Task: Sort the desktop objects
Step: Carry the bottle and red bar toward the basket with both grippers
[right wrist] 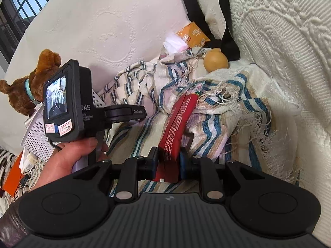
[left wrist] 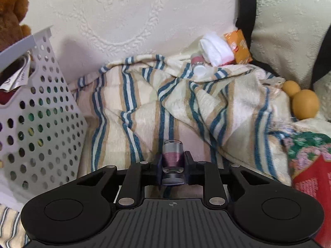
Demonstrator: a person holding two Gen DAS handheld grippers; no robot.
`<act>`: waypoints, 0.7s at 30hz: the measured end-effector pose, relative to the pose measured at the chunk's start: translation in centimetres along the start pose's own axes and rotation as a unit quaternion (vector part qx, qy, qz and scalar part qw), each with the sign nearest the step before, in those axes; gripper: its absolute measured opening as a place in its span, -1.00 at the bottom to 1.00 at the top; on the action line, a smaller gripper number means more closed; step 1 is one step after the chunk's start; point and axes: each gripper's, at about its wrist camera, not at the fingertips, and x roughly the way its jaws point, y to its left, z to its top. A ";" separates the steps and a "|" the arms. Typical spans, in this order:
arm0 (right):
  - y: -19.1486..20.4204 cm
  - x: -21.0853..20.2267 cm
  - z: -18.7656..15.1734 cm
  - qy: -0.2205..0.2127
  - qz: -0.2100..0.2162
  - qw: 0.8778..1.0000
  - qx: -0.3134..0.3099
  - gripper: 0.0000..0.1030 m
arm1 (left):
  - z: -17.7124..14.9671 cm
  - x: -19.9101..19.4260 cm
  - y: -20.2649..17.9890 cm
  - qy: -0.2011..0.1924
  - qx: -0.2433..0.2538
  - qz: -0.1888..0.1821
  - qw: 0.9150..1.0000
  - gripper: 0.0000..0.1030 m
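My left gripper [left wrist: 172, 163] is shut on a small glass bottle [left wrist: 172, 155] with pink glittery contents, held over the striped blanket [left wrist: 132, 107]. A white perforated basket [left wrist: 41, 111] stands to its left. My right gripper [right wrist: 168, 163] is shut on a flat red packet [right wrist: 178, 117] that points away over the blanket [right wrist: 206, 124]. The left gripper's body with its screen [right wrist: 68, 103] and the hand holding it show in the right wrist view.
A white tissue pack [left wrist: 215, 47], an orange packet [left wrist: 238, 45] and small bottles [left wrist: 198, 64] lie at the back by the sofa cushion. A yellow gourd [left wrist: 302, 101] lies at right. A brown plush dog [right wrist: 33, 84] sits by the basket [right wrist: 37, 140].
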 end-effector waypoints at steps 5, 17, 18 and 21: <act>1.0 -2.0 0.3 -0.048 0.006 0.998 -0.026 -0.70 | -0.8 -3.2 1.8 -0.006 -0.055 -0.063 0.997 -0.68; -0.2 1.8 1.2 0.007 0.006 0.999 0.034 -0.45 | -2.9 -6.6 3.5 0.022 -0.058 -0.097 0.993 -0.68; -0.4 2.3 1.3 0.005 0.008 0.999 0.038 -0.47 | -3.1 -6.4 3.2 0.025 -0.058 -0.099 0.993 -0.68; -0.3 3.2 1.7 -0.005 0.001 0.999 0.035 -0.51 | -3.6 -6.3 2.1 0.028 -0.056 -0.113 0.992 -0.67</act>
